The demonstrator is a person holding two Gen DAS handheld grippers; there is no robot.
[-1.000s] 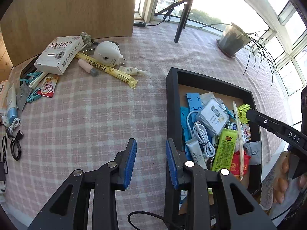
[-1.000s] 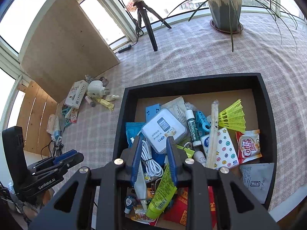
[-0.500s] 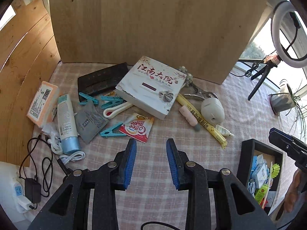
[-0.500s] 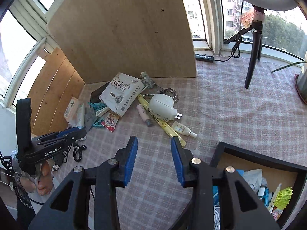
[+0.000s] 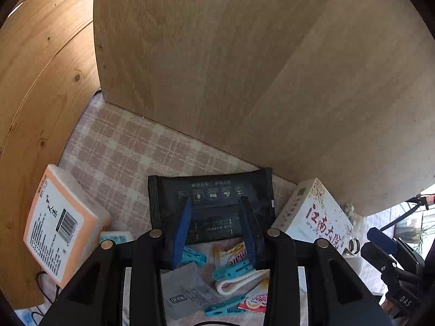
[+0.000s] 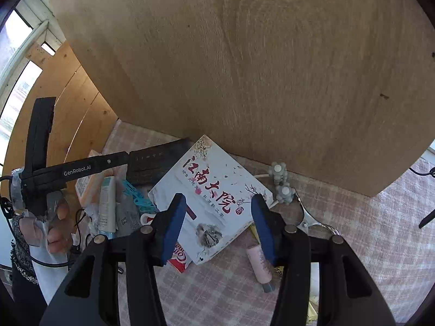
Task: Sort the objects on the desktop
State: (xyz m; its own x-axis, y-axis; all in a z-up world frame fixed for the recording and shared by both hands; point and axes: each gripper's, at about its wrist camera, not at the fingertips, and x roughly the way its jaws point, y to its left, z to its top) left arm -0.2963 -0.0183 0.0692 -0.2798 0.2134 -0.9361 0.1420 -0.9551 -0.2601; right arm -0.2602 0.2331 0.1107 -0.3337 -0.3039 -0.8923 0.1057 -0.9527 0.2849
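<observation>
Desktop clutter largely unsorted: black wipes pack [image 5: 210, 209] under left gripper [image 5: 216, 226], white box [image 6: 210, 198] under right gripper [image 6: 218, 224]; both jaws opening, nothing clamped.

A checked tablecloth [image 5: 119, 149] bears a black packet [image 5: 212, 198], a white box [image 6: 214, 190], pegs [image 5: 231, 269] and sachets [image 5: 182, 293].

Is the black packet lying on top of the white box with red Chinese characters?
No. In the left wrist view the black packet lies flat on the checked cloth, beside the white box, not on it.
</observation>
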